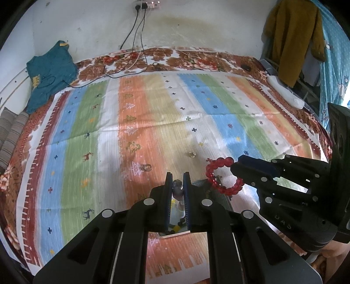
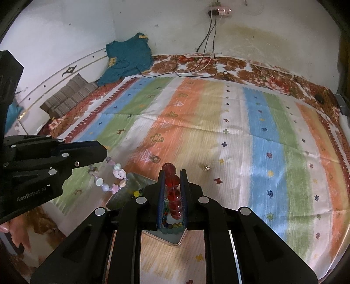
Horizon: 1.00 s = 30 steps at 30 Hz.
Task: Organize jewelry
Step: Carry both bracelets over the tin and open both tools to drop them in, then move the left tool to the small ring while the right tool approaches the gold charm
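Two bracelets are held: the left gripper (image 1: 177, 178) clamps one pastel bracelet (image 2: 109, 178), the right gripper (image 2: 172, 174) one red bracelet (image 1: 221, 175). Two small trinkets (image 1: 146, 167) (details blurred) lie on the striped cloth (image 1: 153, 113).

A: Bed w/ striped cloth (image 1: 153, 113) over a floral sheet (image 2: 273, 80), right?
B: Yep. Stained white wall (image 1: 196, 26), power strip (image 2: 221, 9) w/ cables, teal shirt (image 1: 49, 72), mustard garment (image 1: 293, 37) hanging, striped cushions (image 2: 67, 96).

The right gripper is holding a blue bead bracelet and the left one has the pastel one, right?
Not quite. The bracelet in the right gripper is red, not blue, as the right wrist view shows. The left gripper does hold the pastel bracelet.
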Each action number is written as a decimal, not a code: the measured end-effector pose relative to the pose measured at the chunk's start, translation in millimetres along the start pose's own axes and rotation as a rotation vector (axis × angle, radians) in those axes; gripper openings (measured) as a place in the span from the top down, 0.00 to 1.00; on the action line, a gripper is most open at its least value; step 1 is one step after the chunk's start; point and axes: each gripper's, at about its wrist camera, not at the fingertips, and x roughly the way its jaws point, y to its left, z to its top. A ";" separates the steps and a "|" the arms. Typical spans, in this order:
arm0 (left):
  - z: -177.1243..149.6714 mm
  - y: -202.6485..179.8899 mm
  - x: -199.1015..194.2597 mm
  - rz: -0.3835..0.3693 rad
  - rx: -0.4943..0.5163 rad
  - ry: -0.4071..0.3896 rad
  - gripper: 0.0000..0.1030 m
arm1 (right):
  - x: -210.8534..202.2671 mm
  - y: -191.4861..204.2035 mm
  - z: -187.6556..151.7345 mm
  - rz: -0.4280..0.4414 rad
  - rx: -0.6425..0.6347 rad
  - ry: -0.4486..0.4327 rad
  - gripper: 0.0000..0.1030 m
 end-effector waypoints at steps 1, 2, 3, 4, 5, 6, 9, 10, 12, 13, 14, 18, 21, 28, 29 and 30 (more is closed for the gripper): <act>1.0 0.8 0.4 -0.001 0.001 0.002 0.91 | -0.3 0.8 -0.9 0.000 -0.002 0.002 0.86; 0.8 1.1 0.6 -0.002 -0.002 0.005 0.91 | 0.2 0.4 -0.9 0.002 -0.001 0.006 0.86; 0.1 1.6 0.7 -0.008 -0.004 0.011 0.90 | 0.8 0.2 -1.7 0.004 0.003 0.013 0.86; -0.4 1.8 2.0 -0.014 -0.006 0.023 0.90 | 1.4 -1.1 -2.3 0.006 0.015 0.018 0.85; -1.2 3.0 1.7 -0.010 -0.010 0.022 0.87 | 1.6 -3.9 -2.7 0.001 0.027 0.023 0.78; -1.6 4.5 2.1 0.002 -0.015 0.021 0.85 | 1.9 -6.2 -2.8 -0.007 0.038 0.026 0.65; -0.5 12.0 2.0 0.025 -0.045 0.016 0.84 | 3.4 -13.9 -3.4 -0.038 0.060 0.032 0.62; 0.3 14.6 1.8 0.027 -0.054 0.016 0.84 | 5.5 -16.7 -4.1 -0.043 0.067 0.040 0.62; 0.9 17.7 1.6 0.028 -0.063 0.017 0.83 | 8.6 -20.3 -4.9 -0.051 0.079 0.054 0.62; 1.1 18.7 1.5 0.032 -0.066 0.016 0.81 | 10.2 -21.5 -5.0 -0.056 0.080 0.060 0.62; 1.5 19.0 2.3 0.034 -0.067 0.018 0.78 | 11.5 -22.0 -4.8 -0.058 0.081 0.065 0.62; 2.9 18.6 9.2 0.047 -0.062 0.035 0.75 | 17.0 -23.1 -3.9 -0.061 0.078 0.083 0.62; 4.2 22.3 14.8 0.058 -0.070 0.047 0.70 | 22.4 -24.2 -1.2 -0.065 0.074 0.097 0.61; 8.7 32.5 29.0 0.079 -0.096 0.077 0.61 | 43.0 -32.4 5.2 -0.092 0.070 0.145 0.59; 8.9 32.8 31.2 0.082 -0.095 0.082 0.61 | 45.5 -33.1 5.6 -0.097 0.070 0.151 0.57; 9.8 32.9 34.3 0.087 -0.093 0.088 0.61 | 48.5 -34.6 6.5 -0.103 0.070 0.156 0.56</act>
